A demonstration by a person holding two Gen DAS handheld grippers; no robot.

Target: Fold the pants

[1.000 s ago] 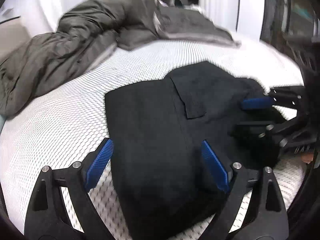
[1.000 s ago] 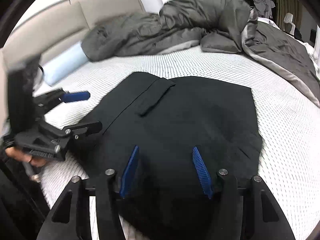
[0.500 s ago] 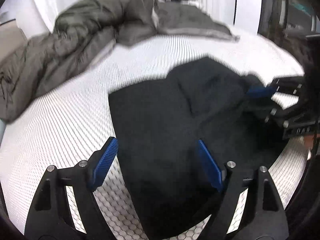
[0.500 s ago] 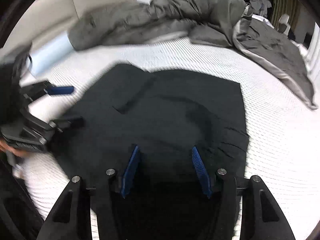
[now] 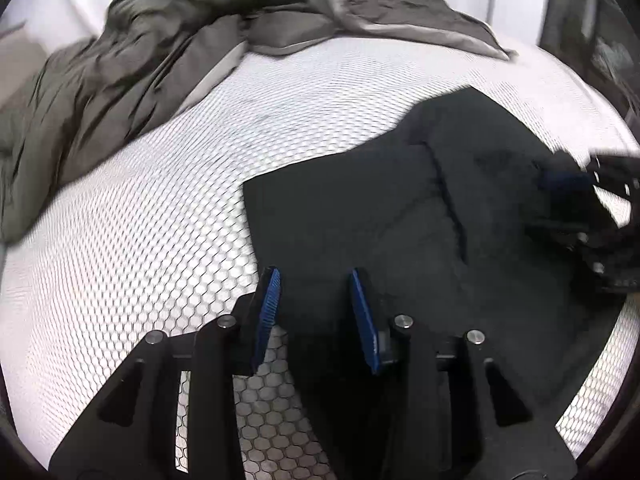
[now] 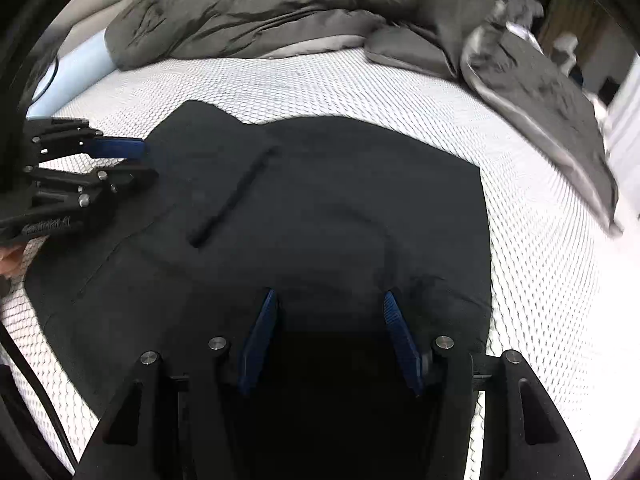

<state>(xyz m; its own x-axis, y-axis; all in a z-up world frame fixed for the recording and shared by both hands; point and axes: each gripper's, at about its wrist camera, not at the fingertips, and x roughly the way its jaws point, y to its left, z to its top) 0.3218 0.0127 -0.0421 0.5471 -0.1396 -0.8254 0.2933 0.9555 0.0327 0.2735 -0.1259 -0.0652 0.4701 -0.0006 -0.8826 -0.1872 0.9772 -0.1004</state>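
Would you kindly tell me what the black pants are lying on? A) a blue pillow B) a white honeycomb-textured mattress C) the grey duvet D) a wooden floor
B: the black pants lie flat on the white honeycomb-textured mattress, while the grey duvet is bunched up beyond them, not under them.

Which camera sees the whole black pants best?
The right wrist view: the black pants lie spread across its middle, their far and side edges clear against the white mattress. The left wrist view shows them only off to the right, blurry, partly behind the right gripper.
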